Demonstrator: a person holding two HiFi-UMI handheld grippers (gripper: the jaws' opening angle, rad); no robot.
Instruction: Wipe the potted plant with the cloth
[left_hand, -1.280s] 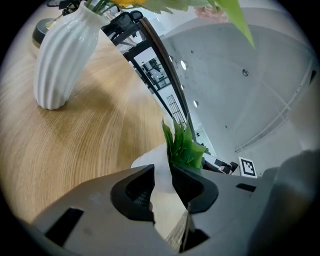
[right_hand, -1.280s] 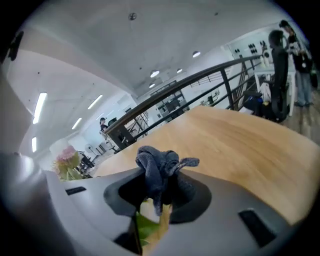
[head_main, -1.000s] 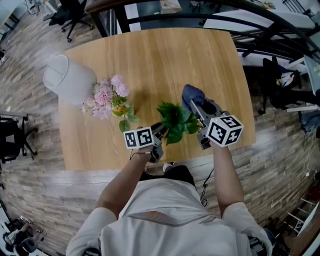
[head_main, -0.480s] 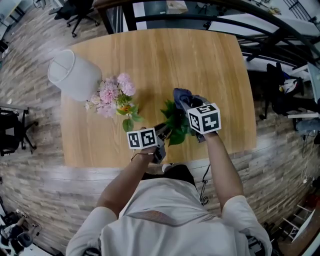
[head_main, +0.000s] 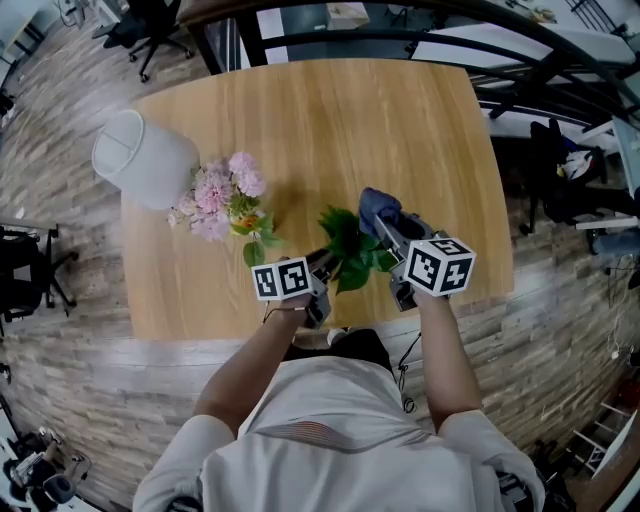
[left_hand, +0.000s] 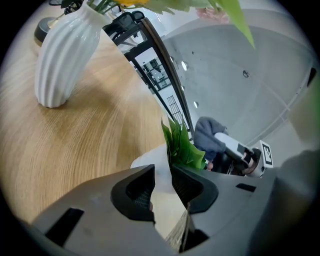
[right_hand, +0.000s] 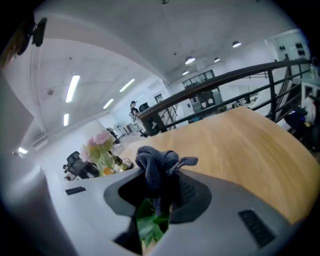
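A small potted plant (head_main: 349, 243) with green leaves stands near the front edge of the wooden table (head_main: 330, 120). My left gripper (head_main: 325, 263) comes at it from the left and is shut on its white pot (left_hand: 150, 161). The leaves (left_hand: 183, 148) rise just past the jaws. My right gripper (head_main: 386, 222) is at the plant's right side, shut on a bunched blue-grey cloth (head_main: 377, 205). In the right gripper view the cloth (right_hand: 157, 166) sticks up out of that gripper (right_hand: 160, 184), and green leaves (right_hand: 149, 226) show under the jaws.
A white ribbed vase (left_hand: 62, 55) of pink flowers (head_main: 219, 192) stands left of the plant. A large white rounded object (head_main: 146, 158) sits at the table's far left corner. A dark railing (head_main: 420, 40) runs behind the table, and the near edge is close to both grippers.
The right gripper swung left over the plant with the cloth, then came back right and toward the near edge, lower. The left gripper and pot stayed put.
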